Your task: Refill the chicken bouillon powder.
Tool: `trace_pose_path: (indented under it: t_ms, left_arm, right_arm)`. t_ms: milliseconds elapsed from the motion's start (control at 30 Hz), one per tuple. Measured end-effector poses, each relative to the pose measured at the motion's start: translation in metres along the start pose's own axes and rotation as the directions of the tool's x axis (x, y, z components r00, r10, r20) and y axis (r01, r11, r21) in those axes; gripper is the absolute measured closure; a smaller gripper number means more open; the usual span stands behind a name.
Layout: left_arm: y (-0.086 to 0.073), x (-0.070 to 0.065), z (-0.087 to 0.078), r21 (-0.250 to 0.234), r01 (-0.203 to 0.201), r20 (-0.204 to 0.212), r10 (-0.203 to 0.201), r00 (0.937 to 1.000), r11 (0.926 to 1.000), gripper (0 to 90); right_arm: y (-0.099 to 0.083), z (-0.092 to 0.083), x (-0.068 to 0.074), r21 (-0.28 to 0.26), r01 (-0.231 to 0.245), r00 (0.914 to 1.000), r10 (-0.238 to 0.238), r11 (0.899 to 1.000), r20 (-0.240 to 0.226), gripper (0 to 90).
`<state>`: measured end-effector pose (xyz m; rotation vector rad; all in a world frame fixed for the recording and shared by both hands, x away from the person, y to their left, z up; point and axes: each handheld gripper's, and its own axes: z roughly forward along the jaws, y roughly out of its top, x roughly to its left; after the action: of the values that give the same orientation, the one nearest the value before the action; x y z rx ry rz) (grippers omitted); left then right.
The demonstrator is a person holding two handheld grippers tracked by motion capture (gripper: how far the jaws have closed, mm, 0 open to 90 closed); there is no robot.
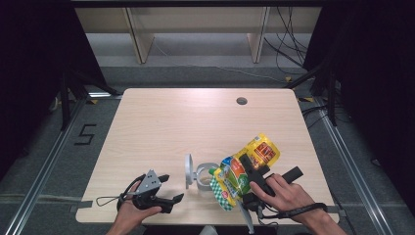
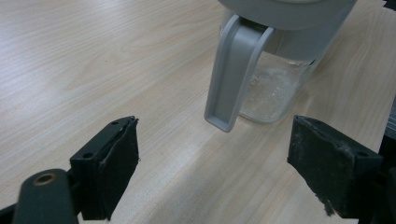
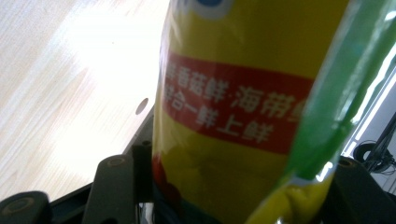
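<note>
— Pouch [image 1: 244, 171] first: where is it?

— Near the front right of the desk [image 1: 161, 122], lifted off the wood and tilted. Its green-and-white lower end hangs toward the jar [image 1: 203, 177], its yellow top points away to the back right. It is yellow with a red band of print and a green edge.

— What holds it?

— The right gripper [image 1: 252, 172]. In the right gripper view the pouch [image 3: 243, 107] stands between the two black jaws and reaches both of them, so the gripper is clamped on it. The person's right hand [image 1: 286, 196] grips the tool from behind, with a cable running off along the wrist.

— And the jar?

— Clear, standing on the desk just left of the pouch's low end. Its grey lid [image 1: 188, 170] is swung open and stands on edge at the jar's left. In the left gripper view a grey clasp [image 2: 233, 74] hangs down the jar's front, and the glass [image 2: 273, 91] shows a whitish film inside.

— Does the pouch touch the jar?

— Can't tell; from above the two overlap.

— The left gripper?

— The left gripper [image 1: 169, 188] sits low at the front left of the desk, a little apart from the jar, held by the left hand [image 1: 129, 210]. Its jaws stand wide apart with bare wood between them — nothing held. They point toward the jar.
</note>
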<state>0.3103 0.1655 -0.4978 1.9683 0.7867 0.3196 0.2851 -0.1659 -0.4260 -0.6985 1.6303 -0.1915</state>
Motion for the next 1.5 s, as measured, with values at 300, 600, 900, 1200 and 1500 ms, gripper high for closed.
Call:
trace_pose_path:
  t_ms: [300, 600, 900, 1200, 1500]
  left_arm:
    - [0.0, -0.001, 0.0, 0.002, 0.005, -0.001, -0.005, 1.0, 1.0, 15.8]
    - [0.0, -0.001, 0.0, -0.001, 0.004, -0.01, -0.004, 0.9999, 1.0, 15.9]
    - [0.0, 0.001, 0.0, 0.012, -0.007, -0.015, 0.007, 0.9999, 0.9999, 15.9]
    - [0.0, 0.001, 0.0, 0.005, -0.007, -0.014, 0.008, 0.9999, 1.0, 15.9]
    - [0.0, -0.001, 0.0, -0.004, 0.01, -0.012, -0.01, 0.9999, 0.9999, 15.9]
  right_arm:
    - [0.001, -0.004, -0.002, 0.001, 0.052, 0.9986, -0.052, 0.999, 0.007, 47.4]
    - [0.002, -0.006, -0.004, -0.008, 0.079, 0.9968, -0.079, 0.997, 0.012, 47.7]
    - [0.001, -0.007, -0.003, -0.009, 0.102, 0.9945, -0.102, 0.995, 0.023, 47.9]
    - [-0.003, -0.009, -0.006, -0.018, 0.152, 0.9879, -0.151, 0.988, 0.036, 47.9]
    - [-0.001, -0.009, -0.01, -0.016, 0.211, 0.9769, -0.21, 0.977, 0.04, 48.0]
